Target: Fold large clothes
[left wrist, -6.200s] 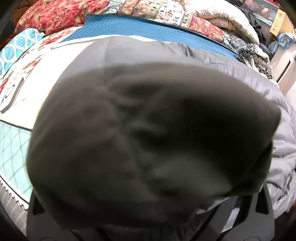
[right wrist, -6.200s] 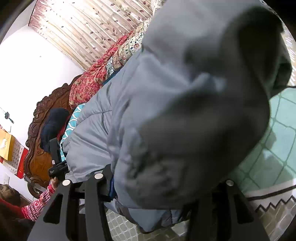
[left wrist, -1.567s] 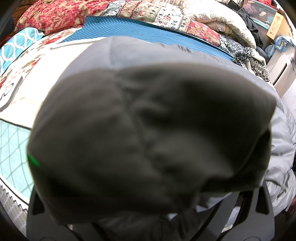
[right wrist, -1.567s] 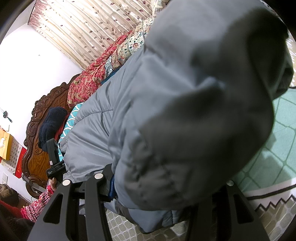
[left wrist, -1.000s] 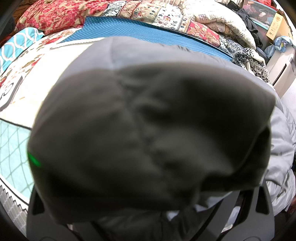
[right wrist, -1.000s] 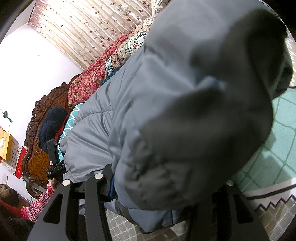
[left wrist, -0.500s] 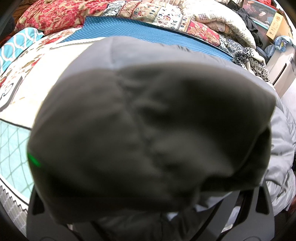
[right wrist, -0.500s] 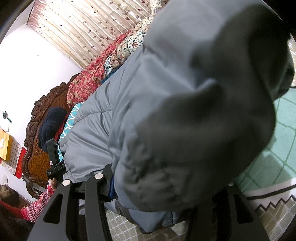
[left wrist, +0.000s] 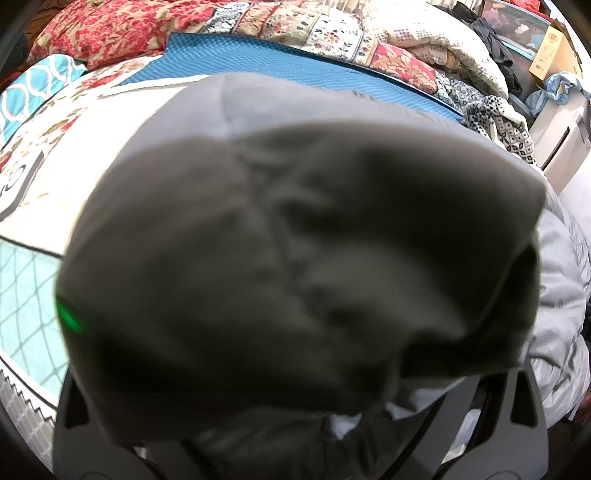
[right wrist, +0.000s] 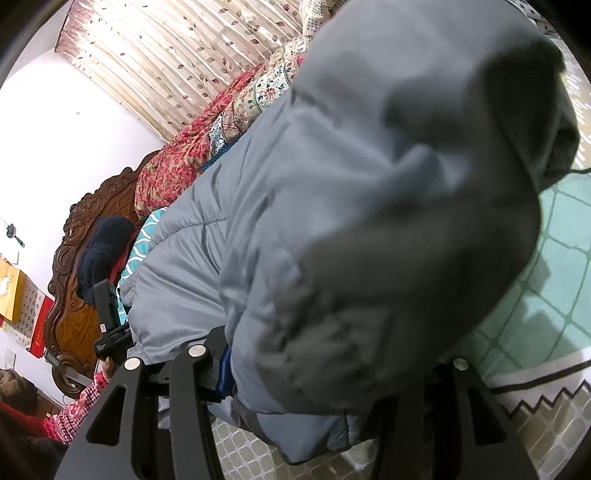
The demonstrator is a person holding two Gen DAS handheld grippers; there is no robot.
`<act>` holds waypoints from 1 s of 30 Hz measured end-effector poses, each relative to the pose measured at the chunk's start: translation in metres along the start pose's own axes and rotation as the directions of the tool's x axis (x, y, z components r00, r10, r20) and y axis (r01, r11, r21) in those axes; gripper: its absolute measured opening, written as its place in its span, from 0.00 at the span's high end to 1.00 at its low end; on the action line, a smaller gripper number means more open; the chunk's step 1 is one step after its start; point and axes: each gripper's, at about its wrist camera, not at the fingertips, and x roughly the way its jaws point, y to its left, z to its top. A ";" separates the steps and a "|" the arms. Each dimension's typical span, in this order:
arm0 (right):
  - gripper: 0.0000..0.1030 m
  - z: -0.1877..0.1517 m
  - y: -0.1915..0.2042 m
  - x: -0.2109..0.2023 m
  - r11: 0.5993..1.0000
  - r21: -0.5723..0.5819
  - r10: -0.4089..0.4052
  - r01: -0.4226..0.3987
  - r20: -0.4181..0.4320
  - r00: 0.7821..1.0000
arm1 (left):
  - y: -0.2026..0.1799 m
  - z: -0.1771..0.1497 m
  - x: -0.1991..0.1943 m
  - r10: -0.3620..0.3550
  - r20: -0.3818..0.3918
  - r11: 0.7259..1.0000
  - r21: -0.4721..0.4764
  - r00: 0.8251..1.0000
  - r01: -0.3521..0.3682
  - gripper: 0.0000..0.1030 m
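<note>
Left wrist: jacket (left wrist: 295, 258) across lens

Bed (left wrist: 44, 177): covered by a patterned bedspread (left wrist: 26, 288) with a teal lattice panel at 9 o'clock and a zigzag border at 7 o'clock. Grey padded jacket (right wrist: 207, 266) lies across it. Blue mat (left wrist: 258, 59) at 12 o'clock, touching bundled floral quilts (left wrist: 110, 29) behind. Carved wooden headboard (right wrist: 74, 280) at 9 o'clock in the right wrist view.

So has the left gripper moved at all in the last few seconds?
No, barely: in the left view the grey jacket bunched over the left gripper sits just as before against the blue mat.
</note>
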 end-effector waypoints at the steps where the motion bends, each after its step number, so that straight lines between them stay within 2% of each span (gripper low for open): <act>1: 0.74 0.000 -0.001 0.000 1.000 0.000 0.000 0.000 0.000 1.000 | 0.000 0.000 0.000 -0.001 0.000 1.000 0.000 1.000 0.001 0.06; 30: 0.74 -0.002 -0.002 -0.002 1.000 0.005 0.006 -0.006 0.005 1.000 | -0.001 0.000 0.000 -0.001 0.002 1.000 0.000 1.000 0.001 0.06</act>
